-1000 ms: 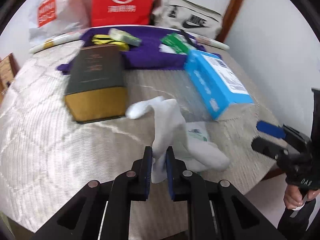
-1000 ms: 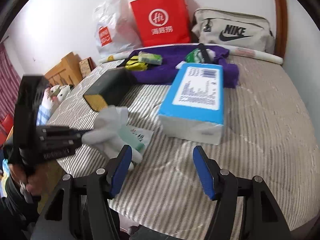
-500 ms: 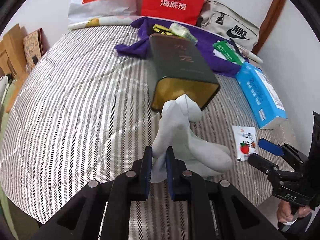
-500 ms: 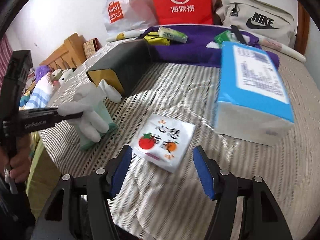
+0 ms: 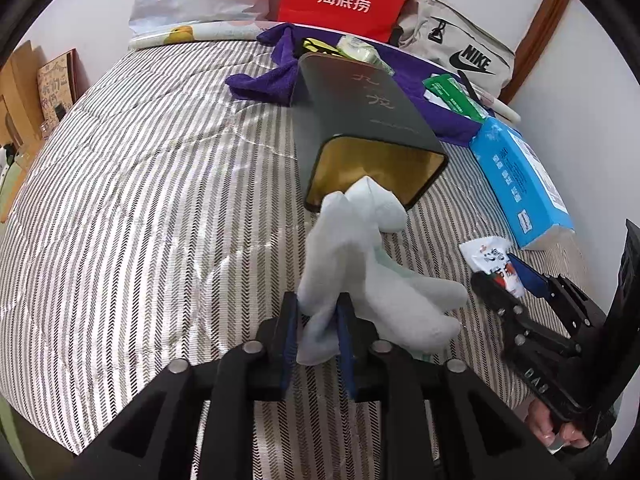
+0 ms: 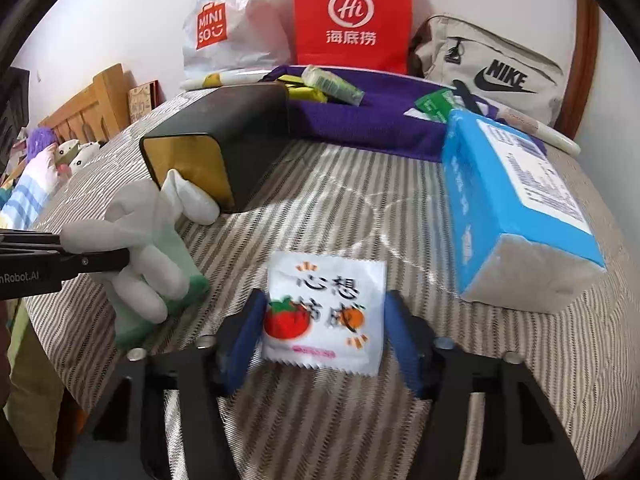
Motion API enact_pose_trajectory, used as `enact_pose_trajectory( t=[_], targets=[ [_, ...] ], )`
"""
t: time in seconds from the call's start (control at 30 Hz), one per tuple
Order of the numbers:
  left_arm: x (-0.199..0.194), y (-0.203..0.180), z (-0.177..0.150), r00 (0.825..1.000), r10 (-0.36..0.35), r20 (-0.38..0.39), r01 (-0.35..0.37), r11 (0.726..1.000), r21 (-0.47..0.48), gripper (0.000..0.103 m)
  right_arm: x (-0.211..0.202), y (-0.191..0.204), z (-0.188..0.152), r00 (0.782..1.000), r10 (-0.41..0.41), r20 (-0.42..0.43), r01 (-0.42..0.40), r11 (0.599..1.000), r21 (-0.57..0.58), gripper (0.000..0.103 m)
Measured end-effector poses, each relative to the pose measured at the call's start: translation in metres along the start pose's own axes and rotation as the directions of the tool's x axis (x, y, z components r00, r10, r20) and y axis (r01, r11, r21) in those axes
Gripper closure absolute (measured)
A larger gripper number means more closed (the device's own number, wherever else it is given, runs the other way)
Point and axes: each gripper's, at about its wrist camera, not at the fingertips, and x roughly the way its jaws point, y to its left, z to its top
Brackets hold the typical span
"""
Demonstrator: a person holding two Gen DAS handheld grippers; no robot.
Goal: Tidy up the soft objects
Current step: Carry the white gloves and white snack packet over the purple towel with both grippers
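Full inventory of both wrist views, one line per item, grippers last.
white socks: bundle, white with pale green, held at the box mouth
dark box: 1, black outside, gold inside, lying on its side mid-bed
tissue packet: 1, white with tomato print, on the bed between the right fingers
blue pack: 1, blue and white, right side of bed
purple cloth: 1, far end, small packets on it
red bag: 1, against wall
Miniso bag: 1, white, left of red bag
Nike bag: 1, beige, right of red bag
striped bedspread: 1, grey-white
left gripper: shut on socks
right gripper: open, straddling packet
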Motion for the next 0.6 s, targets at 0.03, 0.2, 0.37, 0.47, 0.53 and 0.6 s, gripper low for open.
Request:
enact_pose_trajectory(
  t=[0.03,0.2,0.37,0.47,0.53,0.6],
  targets=[
    [0.0,-0.002,0.0,1.0,-0.02,0.002,0.02,1.0,0.009,0.069,-0.002,-0.003,-0.001,1.0,0.011,-0.001,-0.011,1.0,0.003,0.057],
    [0.003,-0.016,0.0,0.998,-0.061,0.0,0.061,0.998,0.026,0.033,-0.009,-0.01,-0.01,1.0,0.029,-0.002,-0.029,1.0,-0.009,0.059],
    [0.012,-0.032,0.006,1.0,0.015,0.016,-0.016,0.999,0.037,0.025,-0.022,-0.025,-0.022,0.996,0.088,-0.01,-0.088,0.995,0.039,0.059],
    [0.016,-0.042,0.006,0.994,0.098,0.038,-0.1,0.993,0.063,0.046,-0.03,-0.038,-0.03,0.997,0.077,-0.012,-0.076,0.995,0.065,0.059],
    [0.015,-0.048,0.005,0.992,0.115,0.054,-0.12,0.989,0.087,0.067,-0.034,-0.047,-0.035,0.999,0.052,-0.012,-0.051,0.997,0.065,0.059],
    [0.013,-0.049,0.006,0.995,0.088,0.042,-0.091,0.992,0.09,0.08,-0.038,-0.058,-0.039,0.999,0.028,-0.021,-0.027,0.997,0.07,0.059]
  ],
)
